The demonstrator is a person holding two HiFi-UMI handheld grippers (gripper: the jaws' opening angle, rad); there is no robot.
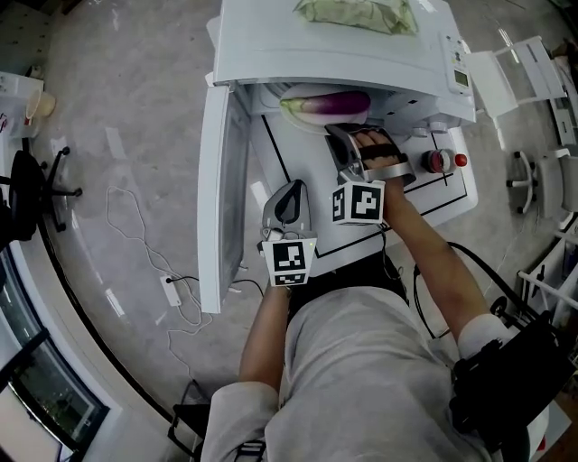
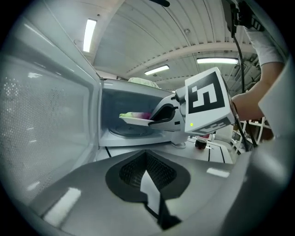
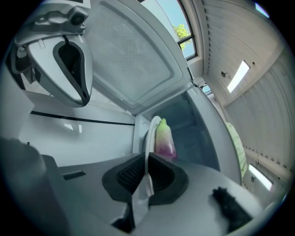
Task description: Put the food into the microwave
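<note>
A white plate (image 1: 307,110) bearing a purple eggplant (image 1: 339,104) with a green end hangs at the mouth of the open white microwave (image 1: 343,50). My right gripper (image 1: 348,140) is shut on the plate's near rim (image 3: 148,138), with the eggplant (image 3: 164,138) just beyond the jaws. In the left gripper view the plate (image 2: 136,120) is partly inside the cavity, above the turntable. My left gripper (image 1: 291,194) hovers over the table in front of the microwave, beside the open door (image 1: 221,180), shut with nothing in it (image 2: 147,177).
The microwave door (image 3: 133,60) swings out to the left. A pale green item (image 1: 357,13) lies on top of the microwave. A small dark jar with a red cap (image 1: 438,161) stands on the white table (image 1: 302,158) to the right. A cable (image 1: 135,235) trails on the floor at left.
</note>
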